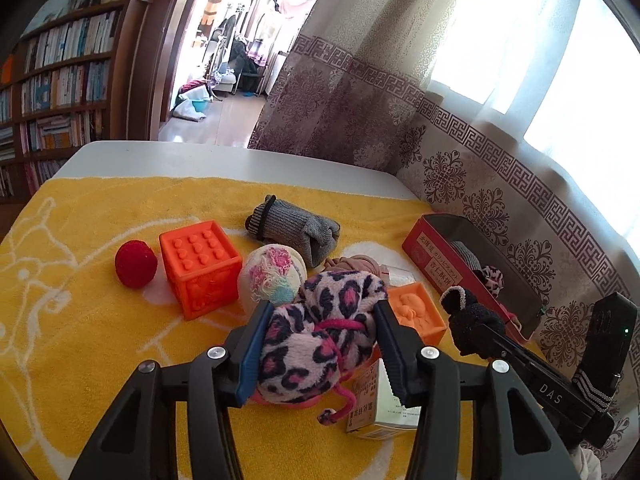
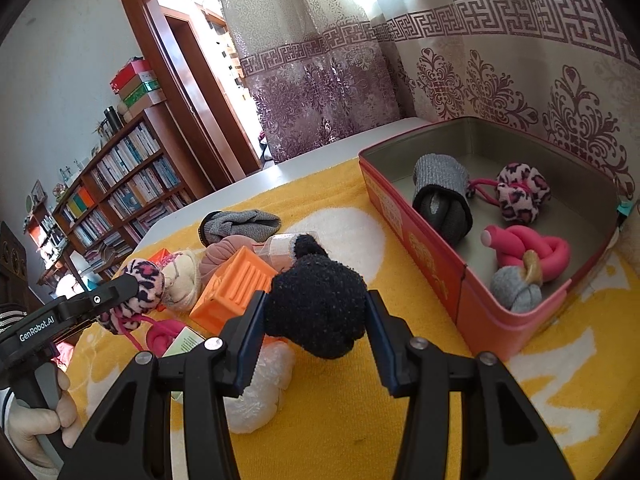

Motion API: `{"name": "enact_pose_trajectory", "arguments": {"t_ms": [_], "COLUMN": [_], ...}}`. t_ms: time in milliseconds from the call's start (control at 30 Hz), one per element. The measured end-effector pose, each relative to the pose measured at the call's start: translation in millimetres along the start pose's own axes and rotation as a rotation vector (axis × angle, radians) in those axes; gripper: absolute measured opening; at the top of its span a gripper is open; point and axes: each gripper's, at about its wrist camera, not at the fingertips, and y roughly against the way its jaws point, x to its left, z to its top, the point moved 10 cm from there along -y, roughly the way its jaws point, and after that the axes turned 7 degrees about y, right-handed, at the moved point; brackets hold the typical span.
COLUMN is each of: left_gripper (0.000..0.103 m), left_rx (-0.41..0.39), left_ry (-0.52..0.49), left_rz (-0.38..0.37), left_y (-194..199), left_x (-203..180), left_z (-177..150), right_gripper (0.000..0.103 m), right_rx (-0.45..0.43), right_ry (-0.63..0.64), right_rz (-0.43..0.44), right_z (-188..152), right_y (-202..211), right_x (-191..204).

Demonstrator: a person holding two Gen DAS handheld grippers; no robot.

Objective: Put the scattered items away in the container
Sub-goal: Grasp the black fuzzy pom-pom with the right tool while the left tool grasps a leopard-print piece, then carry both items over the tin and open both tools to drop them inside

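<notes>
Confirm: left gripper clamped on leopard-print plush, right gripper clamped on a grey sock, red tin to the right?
Not quite. The right gripper holds a black fuzzy sock, not grey, per the right wrist view. The left gripper on the leopard-print plush and the red tin are right.

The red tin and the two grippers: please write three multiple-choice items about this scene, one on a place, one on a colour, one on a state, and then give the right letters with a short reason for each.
1. Where does the pink knotted rope toy lie?
A. inside the red tin
B. on the yellow towel
C. on the bookshelf

2. What colour is the small ball beside the big orange cube?
A. blue
B. red
C. green

3. What does the right gripper have between its pads?
A. nothing
B. an orange block
C. the black fuzzy sock

Answers:
1 A: the right wrist view shows it on the tin's floor, among rolled socks.
2 B: the left wrist view shows it red, left of the cube.
3 C: both pads press the black bundle's sides.
</notes>
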Motion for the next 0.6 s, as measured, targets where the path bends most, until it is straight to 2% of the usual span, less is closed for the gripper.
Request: {"name": "enact_pose_trajectory", "arguments": {"t_ms": [267,600], "left_gripper": [0.052,0.052], "left_rx": [-0.010,-0.045], "left_ry": [0.012,-0.064], "left_rz": [-0.024,-0.053], "left_y": [9,25], "left_x": [-11,-55], "left_z": [3,13], "right_gripper": [0.052,0.052], "right_rx": [-0.042,-0.114], "right_ry": [0.000,-0.010], "right_rz": [-0.014,-0.034], "right_z": [7,21], "right_y": [8,33], "right_x": [-2,-12]}}
